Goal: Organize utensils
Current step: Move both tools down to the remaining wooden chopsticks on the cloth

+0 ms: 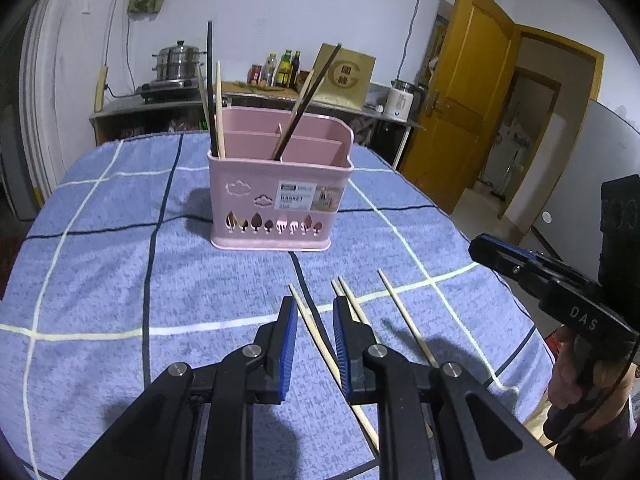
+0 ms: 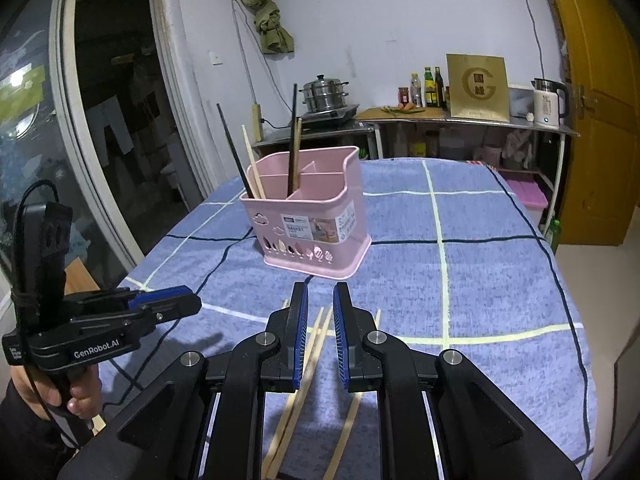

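Hovering over the blue checked cloth (image 1: 100, 264), the left gripper (image 1: 315, 308) has its jaws slightly apart, empty, with one pale chopstick (image 1: 316, 332) lying on the cloth below the gap. The right gripper (image 2: 320, 296) also shows a narrow empty gap above loose chopsticks (image 2: 316, 336). Beyond both jaws stands the pink utensil basket (image 1: 280, 192), holding dark and pale chopsticks.

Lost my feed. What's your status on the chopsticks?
Both tools open, empty. Loose chopsticks on cloth, under left tool; right tool above others. Pink basket ahead, unobstructed.
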Demonstrator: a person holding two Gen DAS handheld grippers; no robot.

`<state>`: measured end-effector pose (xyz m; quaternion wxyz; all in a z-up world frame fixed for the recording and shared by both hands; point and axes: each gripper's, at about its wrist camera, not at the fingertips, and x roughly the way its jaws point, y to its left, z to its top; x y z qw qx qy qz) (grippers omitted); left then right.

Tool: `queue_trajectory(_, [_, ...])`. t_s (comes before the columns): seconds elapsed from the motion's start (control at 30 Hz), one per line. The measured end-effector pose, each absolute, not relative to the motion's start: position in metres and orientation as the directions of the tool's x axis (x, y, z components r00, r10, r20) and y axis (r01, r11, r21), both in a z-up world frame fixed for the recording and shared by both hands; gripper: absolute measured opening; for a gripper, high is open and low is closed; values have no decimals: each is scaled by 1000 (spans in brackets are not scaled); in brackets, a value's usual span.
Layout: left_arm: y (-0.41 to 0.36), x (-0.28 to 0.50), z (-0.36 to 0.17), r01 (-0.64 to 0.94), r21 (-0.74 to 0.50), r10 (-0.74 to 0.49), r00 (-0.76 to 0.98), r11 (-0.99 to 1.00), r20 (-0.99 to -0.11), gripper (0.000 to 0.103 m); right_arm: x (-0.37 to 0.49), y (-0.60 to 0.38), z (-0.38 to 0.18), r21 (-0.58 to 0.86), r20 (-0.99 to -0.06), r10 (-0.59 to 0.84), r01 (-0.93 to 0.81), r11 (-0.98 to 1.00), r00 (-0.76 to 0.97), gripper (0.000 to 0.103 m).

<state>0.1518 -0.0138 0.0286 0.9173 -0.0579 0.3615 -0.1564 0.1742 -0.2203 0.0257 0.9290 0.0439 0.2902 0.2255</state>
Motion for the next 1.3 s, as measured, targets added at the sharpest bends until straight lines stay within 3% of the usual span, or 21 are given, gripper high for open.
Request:
queue_trajectory(0.57, [-33, 196, -25, 208, -219, -301, 581, 953, -757, 18, 201, -220, -13, 227, -628, 420, -362, 904, 656, 14])
queue_trajectory(0.73, [-34, 208, -37, 185, -226, -291, 557, 957, -778, 18, 211, -207, -28, 215, -666, 419, -379, 900, 617, 20])
queue_trajectory(1.2, [-51, 226, -49, 196, -133, -224, 578, 972, -785, 18, 231, -183, -47, 182, -725, 398, -401, 898, 562, 20])
queue_trajectory(1.3, [-48, 228, -49, 199, -124, -219, 581, 972, -784, 11, 236, -177, -52, 170, -740, 385, -400, 900, 551, 20])
